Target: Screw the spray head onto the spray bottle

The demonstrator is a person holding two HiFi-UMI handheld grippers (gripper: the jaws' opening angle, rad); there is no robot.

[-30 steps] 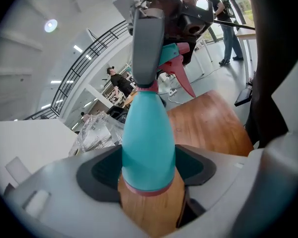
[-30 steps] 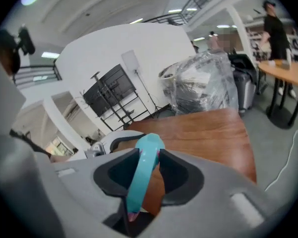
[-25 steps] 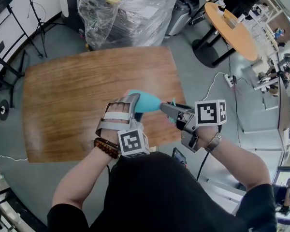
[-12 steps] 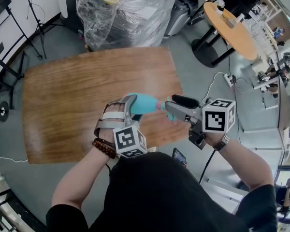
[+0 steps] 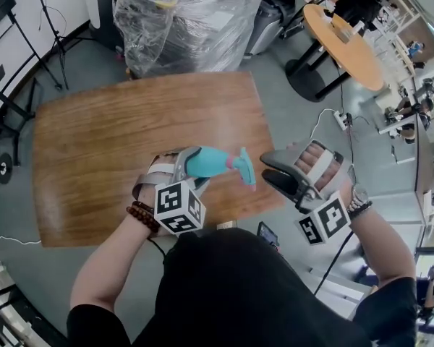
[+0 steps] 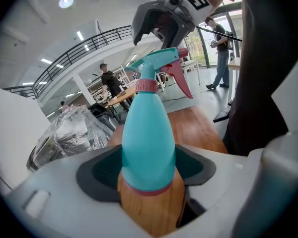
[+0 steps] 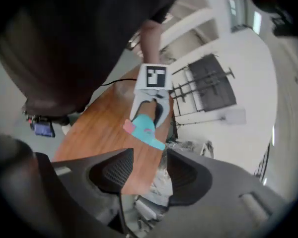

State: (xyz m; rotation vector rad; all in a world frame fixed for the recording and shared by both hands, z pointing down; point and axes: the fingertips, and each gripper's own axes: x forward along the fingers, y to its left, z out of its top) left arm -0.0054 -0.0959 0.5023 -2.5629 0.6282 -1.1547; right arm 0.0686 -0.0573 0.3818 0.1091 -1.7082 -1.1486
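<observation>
Spray bottle [image 5: 217, 161] base behind left gripper [image 5: 197, 166]

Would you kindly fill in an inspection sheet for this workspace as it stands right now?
Surface: brown wooden table, top bare.
Job's things: teal plastic spray bottle held above the table; teal spray head with pink trigger sits on its neck; how tight it is cannot be told.
Clutter: nothing seen on the table.
Tongs: left tongs shut on the bottle's body; right tongs open, jaws have just been opening, nothing between them, apart from the spray head.
Cables: white power strip with white cable on the floor.
Surroundings: plastic-wrapped pallet load; round orange table; grey floor.
</observation>
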